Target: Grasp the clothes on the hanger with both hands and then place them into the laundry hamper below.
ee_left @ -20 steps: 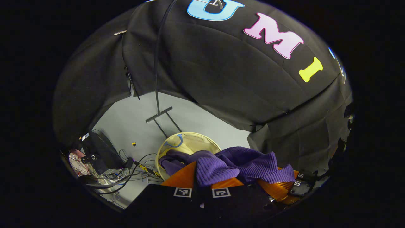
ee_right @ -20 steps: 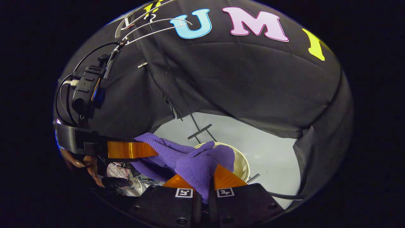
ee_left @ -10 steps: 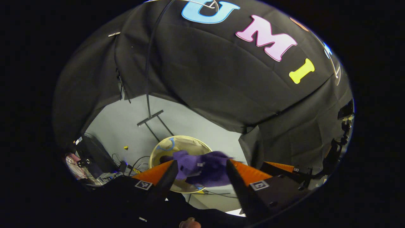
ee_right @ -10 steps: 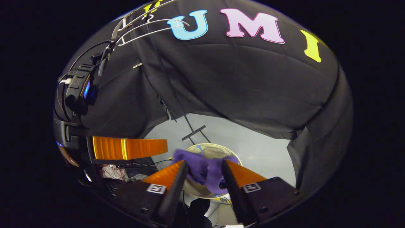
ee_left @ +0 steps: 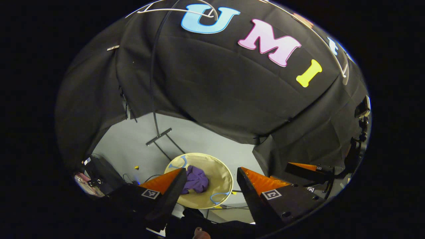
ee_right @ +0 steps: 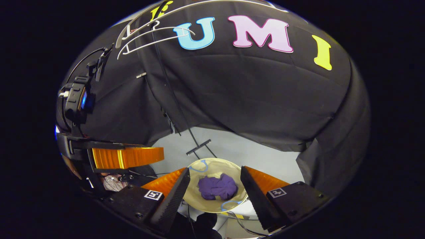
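- Left hand-held gripper point(ee_left: 209, 184): fingers spread wide, nothing between them, poised above the hamper and aimed down at it.
- Right hand-held gripper point(ee_right: 215, 181): likewise released and empty, fingers framing the hamper from above. In the right gripper view the left one also shows side-on at the left edge, its ribbed finger flat and horizontal.
- Purple garment point(ee_right: 217, 186): lies crumpled in a loose heap on the bottom of the hamper, apart from both grippers. The left gripper view shows it toward the hamper's left side, partly behind that gripper's own finger.
- Handling, as a judgement: soft, limp, light fabric that bunches and drapes with no stiffness; not fragile, not slippery. If it had to be lifted again, pinch a raised fold at the top of the heap.
- Laundry hamper point(ee_left: 222, 172): round, cream-coloured, thin soft walls, pale blue loop handles at the rim; stands on a plain grey floor point(ee_left: 132, 139).
- Task reads as done for this garment.
- Beyond: a slim dark rack pole point(ee_right: 172, 89) rises from a bar foot behind the hamper; bare white wire hangers point(ee_right: 152, 33) at its top. A tangle of cables point(ee_left: 94, 181) at the floor's left edge.
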A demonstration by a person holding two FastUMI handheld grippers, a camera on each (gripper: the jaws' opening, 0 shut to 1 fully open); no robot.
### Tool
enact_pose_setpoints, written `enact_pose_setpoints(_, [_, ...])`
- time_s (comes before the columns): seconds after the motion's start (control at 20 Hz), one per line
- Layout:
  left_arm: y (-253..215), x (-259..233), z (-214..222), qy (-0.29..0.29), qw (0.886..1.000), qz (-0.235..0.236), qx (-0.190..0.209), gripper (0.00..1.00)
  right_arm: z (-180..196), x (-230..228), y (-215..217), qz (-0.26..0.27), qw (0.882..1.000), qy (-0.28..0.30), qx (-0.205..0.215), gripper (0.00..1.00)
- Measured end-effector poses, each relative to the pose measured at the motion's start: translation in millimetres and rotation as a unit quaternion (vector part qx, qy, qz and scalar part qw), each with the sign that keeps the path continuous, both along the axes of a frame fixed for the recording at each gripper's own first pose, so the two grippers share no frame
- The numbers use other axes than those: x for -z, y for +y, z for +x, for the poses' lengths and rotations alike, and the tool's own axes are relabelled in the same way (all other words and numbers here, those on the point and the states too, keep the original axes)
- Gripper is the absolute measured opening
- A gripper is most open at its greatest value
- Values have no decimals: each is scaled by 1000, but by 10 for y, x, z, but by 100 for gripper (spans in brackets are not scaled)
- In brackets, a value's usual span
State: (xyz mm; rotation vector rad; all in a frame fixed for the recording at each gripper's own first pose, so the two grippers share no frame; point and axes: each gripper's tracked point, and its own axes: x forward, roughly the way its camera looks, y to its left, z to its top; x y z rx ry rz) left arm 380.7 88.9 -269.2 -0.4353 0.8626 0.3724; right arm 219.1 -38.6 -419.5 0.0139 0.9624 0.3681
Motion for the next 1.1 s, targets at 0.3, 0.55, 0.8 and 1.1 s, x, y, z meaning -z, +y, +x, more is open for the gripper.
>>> enact_pose_setpoints(0.3, [25,-626,153,-96,995,22,5,95,207,-530,143,29,997,-68,7,99])
enact_pose_setpoints(0.55, [87,-1292,197,-166,982,90,23,96,303,-1040,273,57,990,-131,20,99])
enact_pose_setpoints(0.8, [3,-2028,126,-242,959,140,51,95,397,-1777,356,82,971,-220,35,98])
enact_pose_setpoints(1.1, [-159,-2634,51,-304,931,183,83,95,438,-2551,341,112,943,-307,64,98])
